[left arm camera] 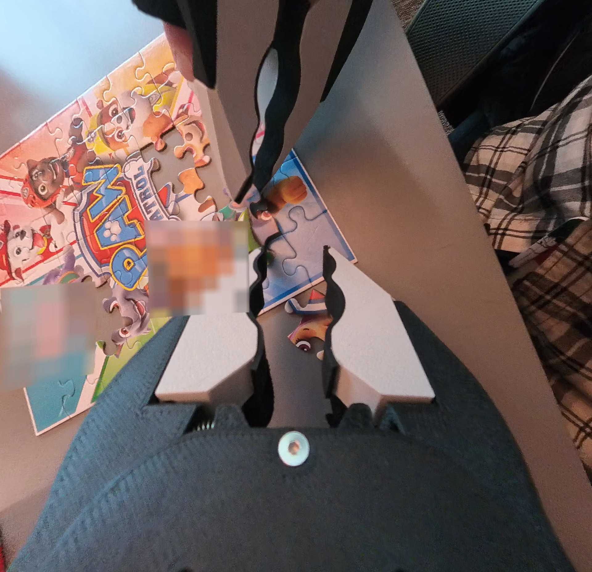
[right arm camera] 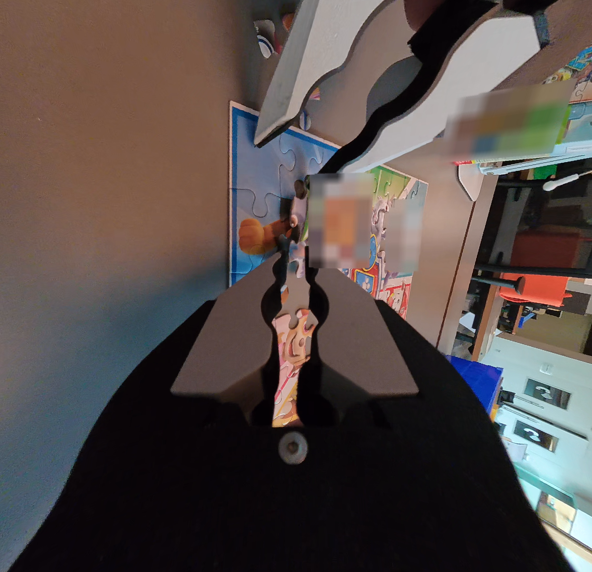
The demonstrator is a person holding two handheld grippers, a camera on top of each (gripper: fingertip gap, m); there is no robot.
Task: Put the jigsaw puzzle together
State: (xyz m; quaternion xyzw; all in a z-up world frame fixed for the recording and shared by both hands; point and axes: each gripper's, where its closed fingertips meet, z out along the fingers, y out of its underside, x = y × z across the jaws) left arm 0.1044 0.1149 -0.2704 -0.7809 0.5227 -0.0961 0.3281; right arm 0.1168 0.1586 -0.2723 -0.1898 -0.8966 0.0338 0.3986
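Note:
The cartoon jigsaw puzzle (left arm camera: 96, 188) lies mostly assembled on the grey table (left arm camera: 384, 172), with open holes near its middle (left arm camera: 166, 169). Its blue corner shows in the right wrist view (right arm camera: 256, 172). My right gripper (right arm camera: 294, 262) is shut on a small puzzle piece (right arm camera: 296, 259) and holds it at the puzzle surface beside the blue section. It reaches in from above in the left wrist view (left arm camera: 250, 201). My left gripper (left arm camera: 294, 252) is open and empty, hovering over the puzzle's near edge, and shows in the right wrist view (right arm camera: 294, 151). A loose piece (left arm camera: 307, 332) lies on the table between my left fingers.
Plaid fabric (left arm camera: 528, 188) and a black mesh object (left arm camera: 480, 28) lie beyond the table's right edge. In the right wrist view, shelving, a blue bin (right arm camera: 474, 380) and an orange seat (right arm camera: 538, 287) stand past the table. Another loose piece (right arm camera: 266, 38) lies beyond the puzzle.

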